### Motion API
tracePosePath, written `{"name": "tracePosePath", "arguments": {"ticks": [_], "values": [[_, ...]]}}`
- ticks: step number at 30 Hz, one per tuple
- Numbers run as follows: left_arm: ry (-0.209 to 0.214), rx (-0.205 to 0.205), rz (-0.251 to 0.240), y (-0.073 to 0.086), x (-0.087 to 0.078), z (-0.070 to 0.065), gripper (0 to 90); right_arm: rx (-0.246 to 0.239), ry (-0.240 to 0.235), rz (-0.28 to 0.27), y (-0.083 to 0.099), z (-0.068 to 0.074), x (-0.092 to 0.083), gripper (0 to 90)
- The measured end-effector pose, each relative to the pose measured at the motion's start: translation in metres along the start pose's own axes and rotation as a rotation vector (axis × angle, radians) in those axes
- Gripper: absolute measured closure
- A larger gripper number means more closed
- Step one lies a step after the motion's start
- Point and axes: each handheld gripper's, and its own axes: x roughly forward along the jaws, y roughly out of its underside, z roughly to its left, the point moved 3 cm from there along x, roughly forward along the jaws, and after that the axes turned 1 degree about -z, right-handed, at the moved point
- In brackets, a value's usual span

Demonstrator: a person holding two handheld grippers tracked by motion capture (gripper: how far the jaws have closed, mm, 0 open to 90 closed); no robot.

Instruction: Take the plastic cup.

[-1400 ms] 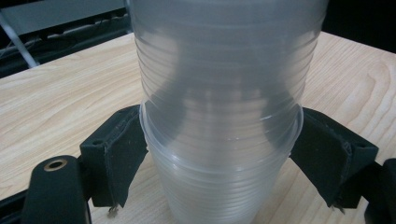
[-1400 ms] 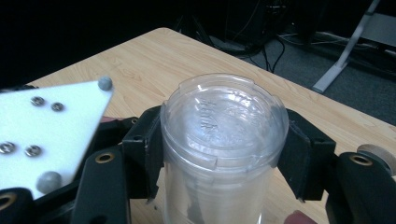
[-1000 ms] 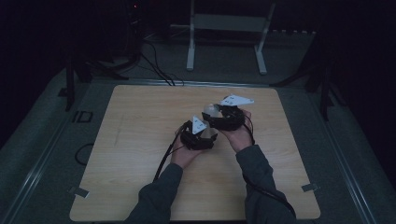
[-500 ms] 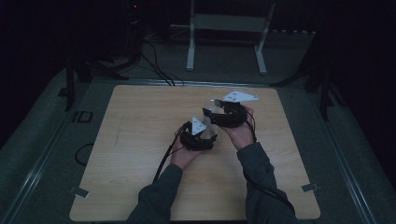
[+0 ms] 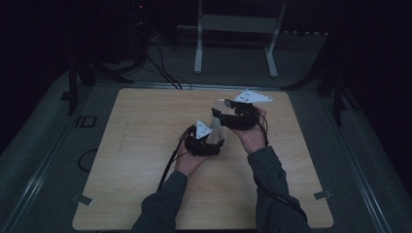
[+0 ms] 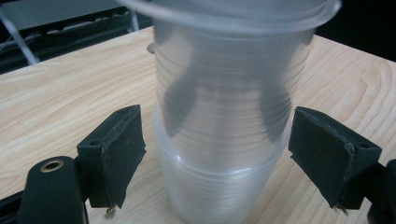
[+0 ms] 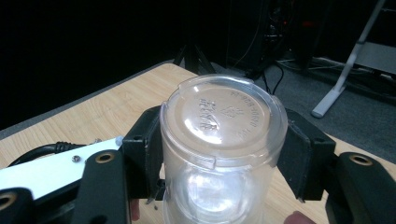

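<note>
Two clear plastic cups are nested. In the left gripper view the lower cup [image 6: 219, 186] stands on the wooden table [image 6: 70, 93], with the upper cup [image 6: 229, 79] set into it. My left gripper [image 6: 229, 154] is open around the lower cup. Its jaws have just been opening, and a thin gap shows at each pad. My right gripper [image 7: 224, 154] is shut on the upper cup [image 7: 224, 121], whose round embossed end faces the camera. In the high view the left gripper [image 5: 206, 141] sits just below and left of the right gripper [image 5: 233, 115], near the table's middle.
The wooden table [image 5: 145, 145] has bare room all around the hands. A white metal frame [image 5: 235, 39] and cables [image 5: 160, 68] stand on the dark floor behind it. Cables trail from both grippers toward the person.
The right gripper has risen slightly with its cup. The left hand has stayed put.
</note>
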Motion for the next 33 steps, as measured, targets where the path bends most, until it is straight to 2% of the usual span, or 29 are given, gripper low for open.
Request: {"name": "tracePosePath", "arguments": {"ticks": [6, 10, 22, 33], "values": [[0.000, -0.018, -0.005, -0.001, -0.006, 0.001, 20.0, -0.006, 0.006, -0.016, -0.005, 0.000, -0.005, 38.6], [-0.001, -0.006, -0.007, -0.003, -0.011, 0.000, 20.9, -0.009, 0.007, -0.023, -0.008, 0.000, -0.008, 38.6], [-0.005, -0.005, -0.021, -0.005, -0.021, 0.002, 22.3, -0.023, 0.016, -0.059, -0.022, 0.001, -0.019, 38.6], [0.008, -0.011, -0.033, -0.006, -0.032, 0.003, 23.3, -0.033, 0.036, -0.071, -0.026, -0.004, -0.033, 38.6]]}}
